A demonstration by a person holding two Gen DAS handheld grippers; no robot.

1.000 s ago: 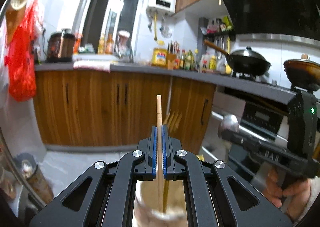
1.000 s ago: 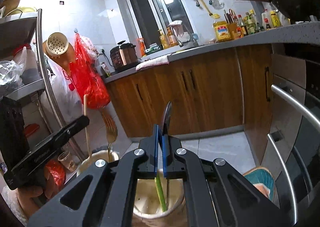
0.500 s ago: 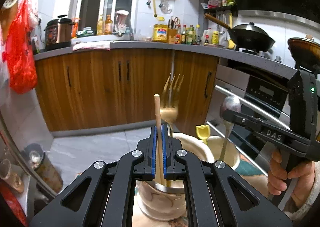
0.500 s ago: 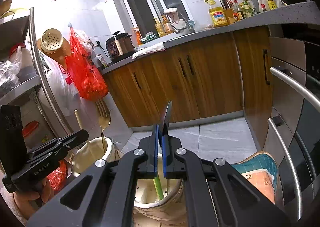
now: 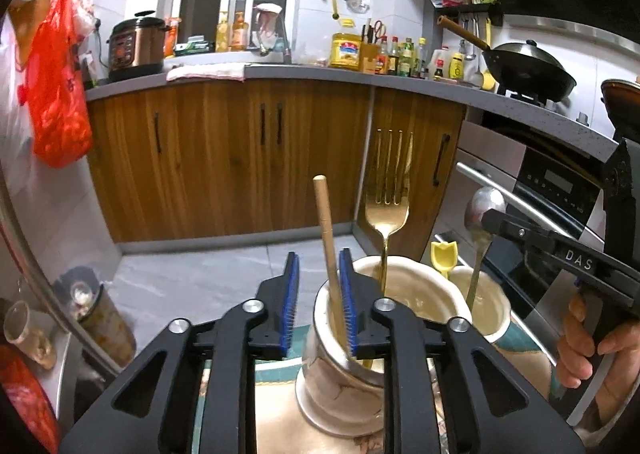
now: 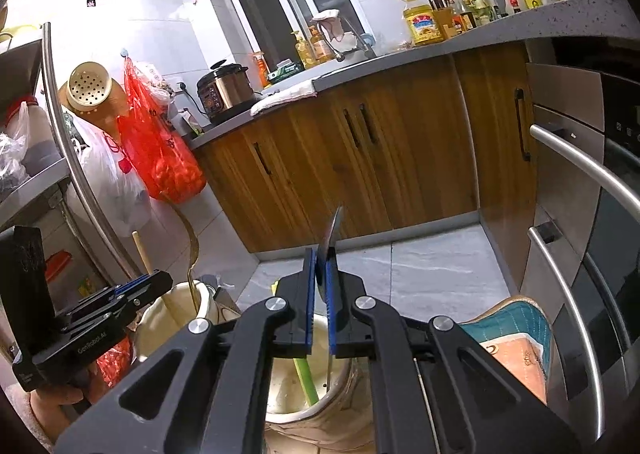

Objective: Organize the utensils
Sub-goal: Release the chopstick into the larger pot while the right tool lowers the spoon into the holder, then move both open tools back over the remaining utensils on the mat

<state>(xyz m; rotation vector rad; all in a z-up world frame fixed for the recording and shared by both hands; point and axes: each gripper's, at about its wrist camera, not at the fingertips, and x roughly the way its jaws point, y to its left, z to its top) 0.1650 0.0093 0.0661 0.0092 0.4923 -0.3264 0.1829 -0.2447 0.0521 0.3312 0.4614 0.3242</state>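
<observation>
My left gripper hovers over a cream ceramic jar, its jaws opening. A wooden stick stands in that jar between the parted pads and leans on the right one. A gold fork stands in the same jar. My right gripper is over a second cream jar; its jaws are opening a little, with a steel spoon edge-on in the narrow gap. A green handle stands in that jar. The left wrist view shows the spoon beside the right gripper.
Both jars rest on a teal and beige mat. An oven with a steel handle stands close on the right. Wooden cabinets run across behind, with grey floor tiles below. A red bag hangs at the left.
The left jaws have parted from the wooden stick, which now leans free in the jar. The right jaws have eased apart slightly around the spoon. Both views have tipped down towards the jars.
</observation>
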